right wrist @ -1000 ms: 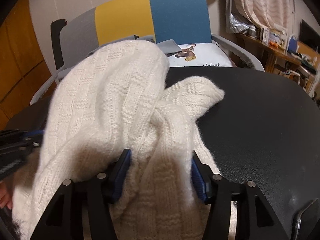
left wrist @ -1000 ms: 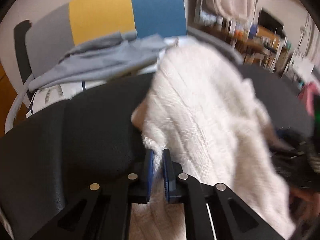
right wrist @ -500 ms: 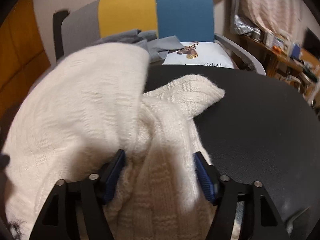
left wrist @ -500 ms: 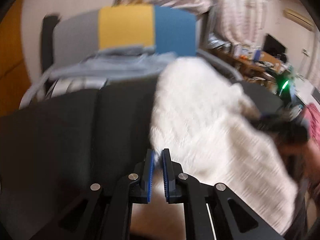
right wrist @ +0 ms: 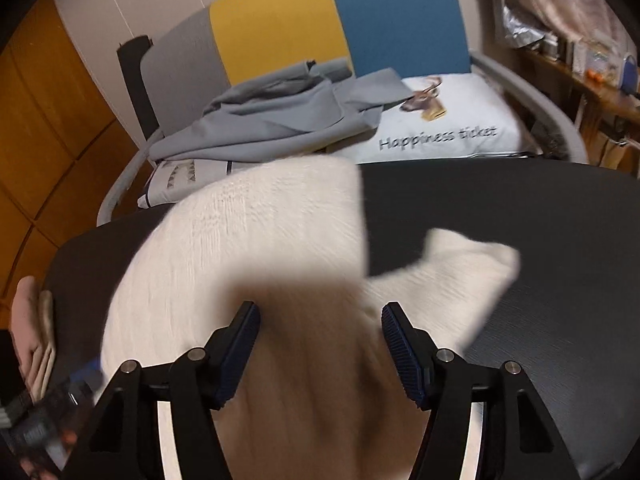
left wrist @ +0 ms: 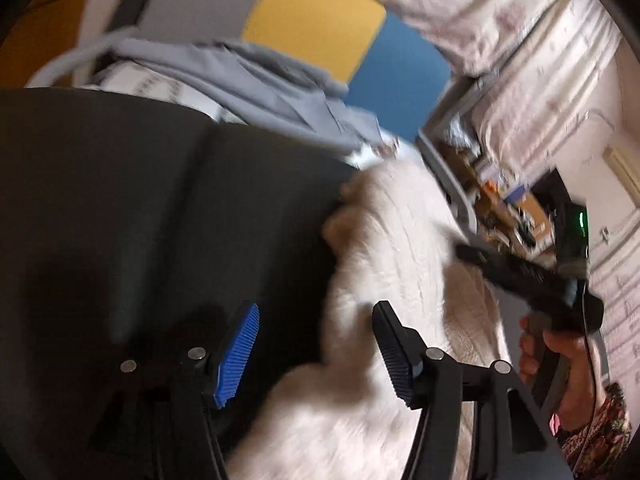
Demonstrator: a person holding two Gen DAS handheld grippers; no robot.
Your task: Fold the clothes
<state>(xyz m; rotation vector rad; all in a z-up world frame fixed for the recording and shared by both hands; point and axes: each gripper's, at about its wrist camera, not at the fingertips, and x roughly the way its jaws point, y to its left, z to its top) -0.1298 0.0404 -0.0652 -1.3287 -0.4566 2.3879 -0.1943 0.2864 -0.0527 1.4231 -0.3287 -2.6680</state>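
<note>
Sweater (right wrist: 248, 248), cream ribbed knit, rumpled on black table (right wrist: 540, 220), under both wide-open, empty tools (left wrist: 316, 348) (right wrist: 320, 344).

**Warm indoor light, heavy motion blur**

Both fisheye views bend straight lines and go black at the rounded corners. The left wrist view is tilted and smeared throughout. In the right wrist view the white sweater (right wrist: 248, 240) blurs at centre, shadowed at its lower edge; the black desk (right wrist: 540, 208) shows faint sheen at right.
</note>
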